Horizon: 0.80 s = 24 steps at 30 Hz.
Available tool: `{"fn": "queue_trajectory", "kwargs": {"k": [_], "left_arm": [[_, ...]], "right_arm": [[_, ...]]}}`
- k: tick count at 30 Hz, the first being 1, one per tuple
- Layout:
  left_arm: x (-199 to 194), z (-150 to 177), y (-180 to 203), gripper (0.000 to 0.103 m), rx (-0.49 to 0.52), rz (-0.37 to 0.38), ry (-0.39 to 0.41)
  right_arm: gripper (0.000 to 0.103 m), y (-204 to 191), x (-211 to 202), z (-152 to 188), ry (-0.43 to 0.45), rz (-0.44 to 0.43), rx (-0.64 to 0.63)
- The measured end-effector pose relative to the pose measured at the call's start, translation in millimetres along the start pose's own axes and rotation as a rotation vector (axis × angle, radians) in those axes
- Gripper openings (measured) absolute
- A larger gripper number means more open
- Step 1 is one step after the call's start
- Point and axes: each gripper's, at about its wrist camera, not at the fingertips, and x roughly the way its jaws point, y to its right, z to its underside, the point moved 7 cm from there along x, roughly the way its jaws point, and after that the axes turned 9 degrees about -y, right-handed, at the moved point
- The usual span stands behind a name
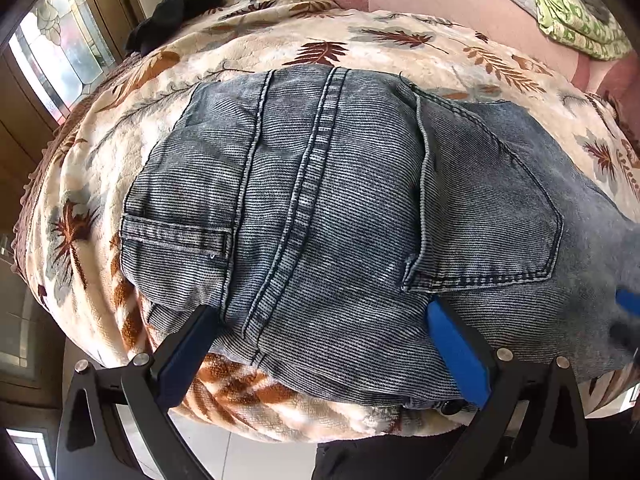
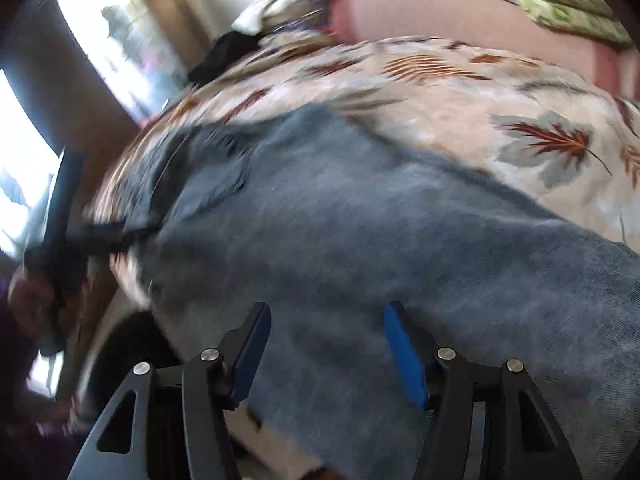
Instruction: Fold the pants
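We have the faded blue denim pants (image 1: 320,208) lying on a cream fleece blanket with brown leaves (image 1: 400,52), waist end toward us, back pocket (image 1: 484,200) up. Our left gripper (image 1: 320,320) hangs over the waistband with its jaws wide apart, straddling the cloth without pinching it, probably to take the edge for a fold. Our right gripper (image 2: 326,336) hovers over the leg (image 2: 400,240), jaws apart too, nothing clamped; that view is blurred.
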Motion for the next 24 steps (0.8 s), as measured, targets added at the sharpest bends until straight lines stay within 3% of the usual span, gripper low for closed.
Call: {"fn": "queue_trajectory", "kwargs": {"k": [3, 8, 10, 12, 15, 18, 21, 24], "left_arm": [[-2, -4, 0, 0.103, 0.002, -0.015, 0.001], [-20, 1, 3, 0.103, -0.024, -0.024, 0.011], [-30, 1, 6, 0.103, -0.027, -0.035, 0.010], [-48, -2, 20, 0.102, -0.004, -0.030, 0.050], [-77, -7, 62, 0.103, 0.090, 0.010, 0.133], [-91, -5, 117, 0.103, 0.216, 0.074, 0.149], [-90, 4, 171, 0.103, 0.333, 0.125, 0.130], [-87, 13, 217, 0.103, 0.420, 0.162, 0.114]], "right_arm": [[0.063, -8, -1, 15, -0.019, 0.053, -0.075], [0.061, 12, -26, 28, -0.021, -0.055, 0.038], [0.061, 40, -57, 29, 0.063, 0.022, 0.100], [0.061, 77, -95, 34, 0.153, 0.033, 0.209], [0.062, 150, -153, 57, 0.295, 0.040, 0.448], [0.062, 209, -188, 90, 0.366, 0.022, 0.664], [0.062, 249, -189, 117, 0.358, -0.058, 0.835], [0.062, 261, -176, 120, 0.331, -0.152, 0.885]]}}
